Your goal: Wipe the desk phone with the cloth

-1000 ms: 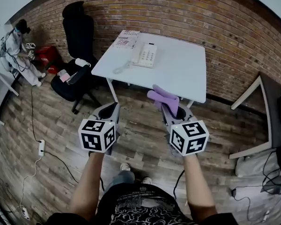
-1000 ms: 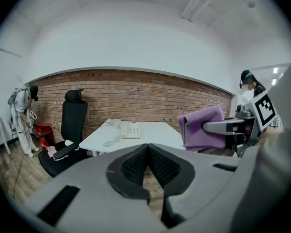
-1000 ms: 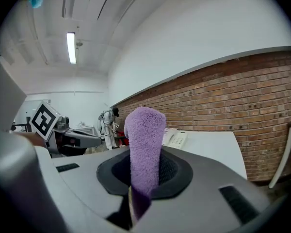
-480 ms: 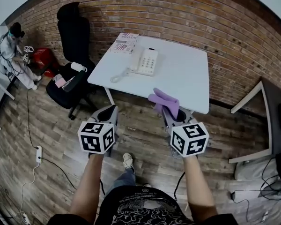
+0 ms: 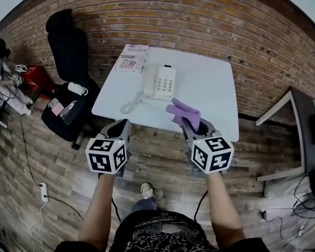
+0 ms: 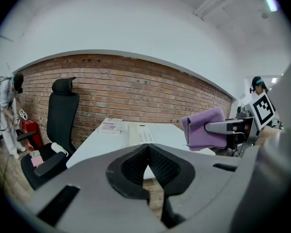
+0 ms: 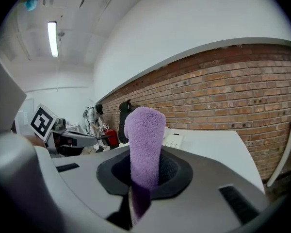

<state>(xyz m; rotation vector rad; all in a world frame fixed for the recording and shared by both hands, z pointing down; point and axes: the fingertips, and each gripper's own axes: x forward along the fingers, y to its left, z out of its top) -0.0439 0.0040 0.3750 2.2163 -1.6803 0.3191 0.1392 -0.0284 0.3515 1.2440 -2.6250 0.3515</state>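
Against the brick wall: white table, ahead of the 2 grippers. Toward its left half, phone (cord trailing toward the near edge), apparently unwiped. Pinched upright in right gripper: purple cloth. Left gripper pressed together, empty. Approach step, likely; next, bring cloth forward and down onto keypad.

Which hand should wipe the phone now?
The right gripper: its jaws are shut on the purple cloth, which points toward the desk phone on the white table. The left gripper is shut and holds nothing.
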